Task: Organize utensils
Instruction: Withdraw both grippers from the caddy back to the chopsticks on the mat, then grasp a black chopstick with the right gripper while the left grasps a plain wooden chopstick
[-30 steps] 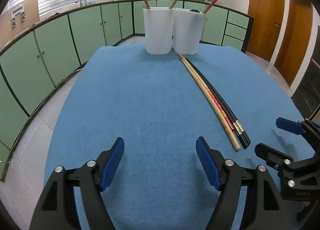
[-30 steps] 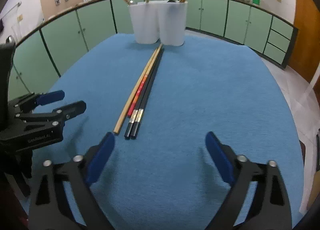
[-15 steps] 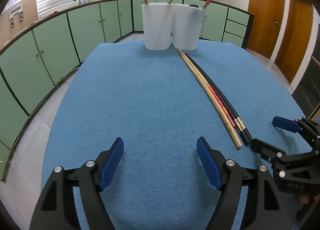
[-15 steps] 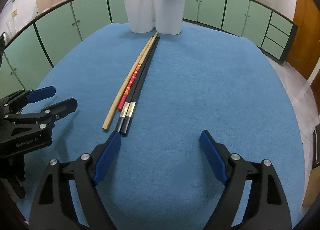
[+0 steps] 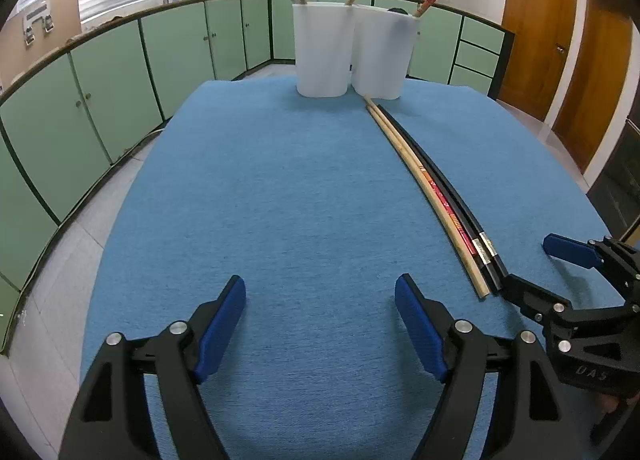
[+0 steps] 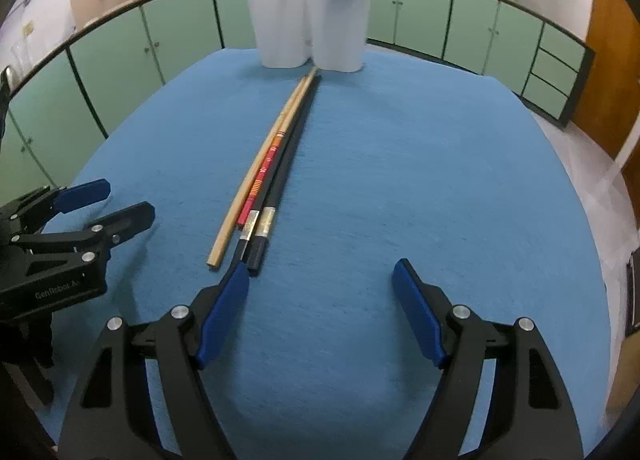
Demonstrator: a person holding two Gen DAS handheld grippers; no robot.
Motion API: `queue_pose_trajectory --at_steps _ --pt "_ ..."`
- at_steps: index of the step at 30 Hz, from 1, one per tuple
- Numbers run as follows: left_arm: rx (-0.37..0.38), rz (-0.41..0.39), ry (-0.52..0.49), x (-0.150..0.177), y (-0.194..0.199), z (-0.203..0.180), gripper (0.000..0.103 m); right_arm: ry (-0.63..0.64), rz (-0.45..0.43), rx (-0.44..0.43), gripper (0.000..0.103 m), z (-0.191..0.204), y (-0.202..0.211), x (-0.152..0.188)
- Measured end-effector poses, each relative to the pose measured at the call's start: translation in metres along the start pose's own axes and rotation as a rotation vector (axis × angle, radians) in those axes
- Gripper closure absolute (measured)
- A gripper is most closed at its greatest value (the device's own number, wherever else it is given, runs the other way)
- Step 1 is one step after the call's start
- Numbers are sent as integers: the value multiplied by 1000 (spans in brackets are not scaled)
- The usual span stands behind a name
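Several chopsticks lie side by side on the blue cloth: a plain wooden one (image 6: 256,176), a red patterned one (image 6: 267,164) and two black ones (image 6: 280,180). They also show in the left wrist view (image 5: 432,188). A white two-part holder (image 6: 310,32) stands at the far end with chopsticks upright in it; it also shows in the left wrist view (image 5: 352,52). My right gripper (image 6: 320,292) is open, its left fingertip touching the near ends of the black chopsticks. My left gripper (image 5: 320,312) is open and empty, to the left of the chopsticks.
The blue cloth (image 5: 280,188) covers the table. Green cabinets (image 5: 120,72) run around the room behind it. Wooden doors (image 5: 568,52) stand at the right. The left gripper shows in the right wrist view (image 6: 80,220), and the right gripper in the left wrist view (image 5: 560,280).
Both grippers have moved forward towards the holder. My right gripper has closed in on the near ends of the chopsticks and its left fingertip now reaches them.
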State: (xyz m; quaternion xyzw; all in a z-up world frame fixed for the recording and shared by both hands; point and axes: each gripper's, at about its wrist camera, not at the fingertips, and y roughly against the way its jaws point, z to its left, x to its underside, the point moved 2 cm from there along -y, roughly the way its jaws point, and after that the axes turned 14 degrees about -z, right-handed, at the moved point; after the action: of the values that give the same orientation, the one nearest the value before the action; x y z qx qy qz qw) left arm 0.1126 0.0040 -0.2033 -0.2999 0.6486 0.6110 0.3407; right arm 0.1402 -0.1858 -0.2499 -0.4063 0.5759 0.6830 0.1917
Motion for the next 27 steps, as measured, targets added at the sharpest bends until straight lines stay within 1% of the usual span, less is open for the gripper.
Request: queue_pose_trajectory --at_steps 2,5,6,8,10,11,12,13,15,16,17,18,22,26,27 --pt "1 2 1 0 0 0 27 1 0 8 30 -1 -1 -1" --pt "1 -2 9 0 1 1 27 -18 -2 50 32 -8 0 -1" --pt "1 -1 11 1 1 1 27 -29 -5 54 35 -11 2 -1" --pt "0 1 13 1 1 1 27 -53 -8 24 40 -14 5 1" --pt "0 4 11 1 0 1 27 -76 -19 -24 45 -12 8 1" --pt "0 4 9 0 0 0 27 -81 -22 -42 49 -9 7 0" --pt "0 3 8 0 0 0 27 -86 -24 -66 57 -5 7 -1" --pt "0 1 7 0 1 0 27 -85 -20 -76 60 -2 5 -1" --pt "0 -2 6 0 1 1 27 -62 -18 -63 75 3 2 -1" --pt "0 -3 6 0 1 1 27 -58 -17 -67 80 5 1 -2" --pt "0 -2 5 0 1 1 27 -59 -15 -75 90 5 0 -2" --pt "0 1 3 0 0 0 27 -59 -12 -82 97 6 -1 -2" --pt "19 11 12 0 -1 -4 27 -73 -14 -91 97 4 -1 -3" --pt "75 18 28 -1 2 -15 27 -74 -21 -30 97 -9 3 -2" --pt "89 21 29 -1 2 -19 27 -94 -21 -23 97 -16 4 -1"
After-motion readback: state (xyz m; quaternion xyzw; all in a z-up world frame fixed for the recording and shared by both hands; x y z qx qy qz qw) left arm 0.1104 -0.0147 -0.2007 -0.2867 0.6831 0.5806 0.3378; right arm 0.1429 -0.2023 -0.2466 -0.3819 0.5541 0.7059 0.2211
